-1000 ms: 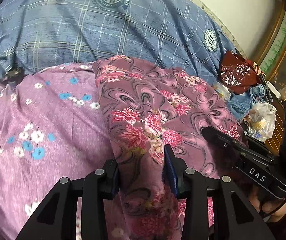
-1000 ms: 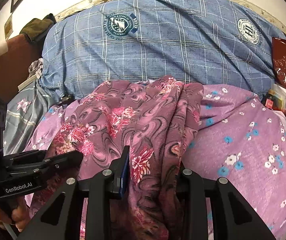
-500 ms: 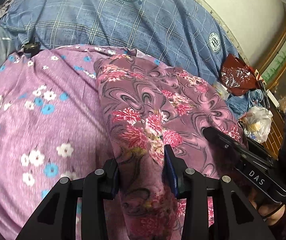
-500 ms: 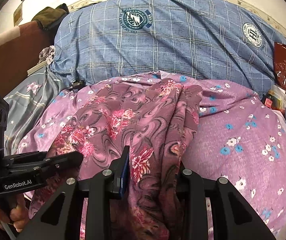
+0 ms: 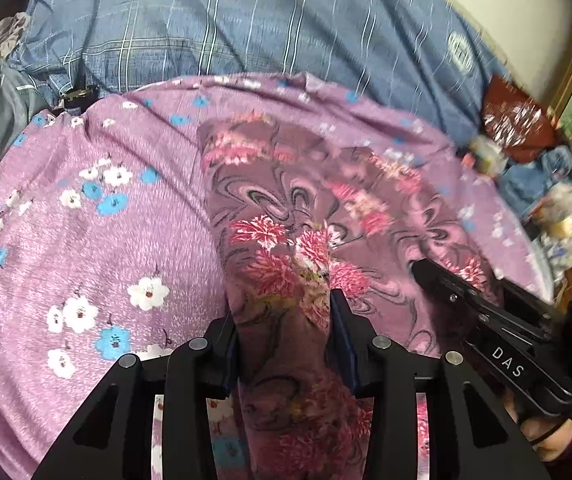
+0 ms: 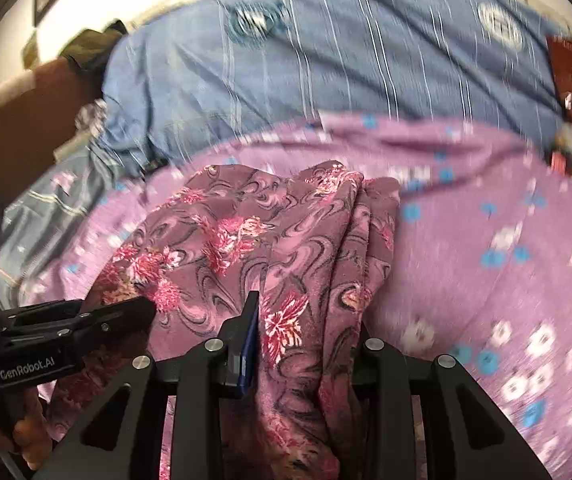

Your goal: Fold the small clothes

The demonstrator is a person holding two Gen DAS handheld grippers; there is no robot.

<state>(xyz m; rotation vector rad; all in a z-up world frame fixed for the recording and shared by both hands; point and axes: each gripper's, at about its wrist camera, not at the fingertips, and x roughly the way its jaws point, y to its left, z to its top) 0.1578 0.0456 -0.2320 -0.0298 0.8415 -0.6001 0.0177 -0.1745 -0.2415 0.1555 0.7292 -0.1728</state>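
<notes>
A mauve garment with pink flowers and dark swirls (image 5: 286, 208) hangs bunched between both grippers above a purple floral bedsheet (image 5: 106, 240). My left gripper (image 5: 282, 312) has a thick fold of it between its pads, which touch the cloth while the jaws are opening slightly. At the right of that view, the right gripper (image 5: 446, 284) holds the garment's other side. In the right wrist view my right gripper (image 6: 306, 320) is shut on a gathered fold of the garment (image 6: 226, 240). The left gripper (image 6: 126, 312) shows at the lower left, held by a hand.
A blue plaid quilt (image 5: 246, 40) lies bunched behind the sheet. A red bag (image 5: 514, 120), plastic bags and blue cloth crowd the far right. A brown headboard (image 6: 26, 120) stands at the left. The purple sheet (image 6: 486, 240) spreads out on the right.
Both grippers have come down and tilted lower with the garment. More of the purple sheet shows beyond it, and the garment's far end now sits over the sheet, not the quilt.
</notes>
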